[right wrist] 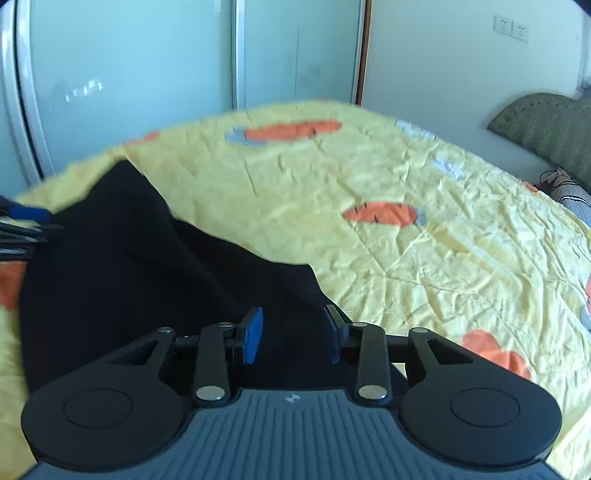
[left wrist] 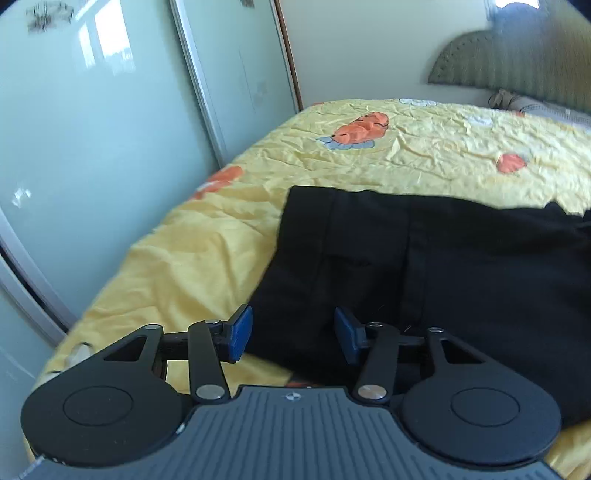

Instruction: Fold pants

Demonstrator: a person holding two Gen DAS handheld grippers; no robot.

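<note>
Wardrobe doors (left wrist: 92, 122), pale green and glossy, filled the left of the left wrist view; a brown door frame edge stood just right of them.

Bed took up the rest. Yellow bedspread (left wrist: 424, 147), creased all over, printed with orange carrots (left wrist: 362, 127).

Black pants (left wrist: 424, 258) lay on the bedspread, spread across the middle and right of this view, lapped in layers with a straight near-left edge and long seams running toward the camera. Their dark cloth reached right down to the left gripper (left wrist: 293, 336).

Left gripper: blue pads (left wrist: 240, 334) stood apart, a clear gap between them. Pants cloth showed in that gap, but the pads were not pressing it. Left pad sat over the edge where black met yellow.

Far right, a green headboard (left wrist: 517, 62) against the pale wall, a pillow edge below it, blurred.

Right wrist view: the wardrobe doors again at the back left. At the far left edge, a blue pad and black links of the left gripper, at the pants' left border, blurred.

Pants here covered the left and centre foreground, upper edge slanting down from upper left to the right gripper (right wrist: 295, 336).

Right gripper: jaws parted, narrower than the left's. Black cloth lay beneath and between the pads; could not see either pad pinching it. Right finger sat near the pants' right corner.

Right of that, open bedspread, more carrots, the headboard in the far corner, wall sockets (right wrist: 511, 26) above.
</note>
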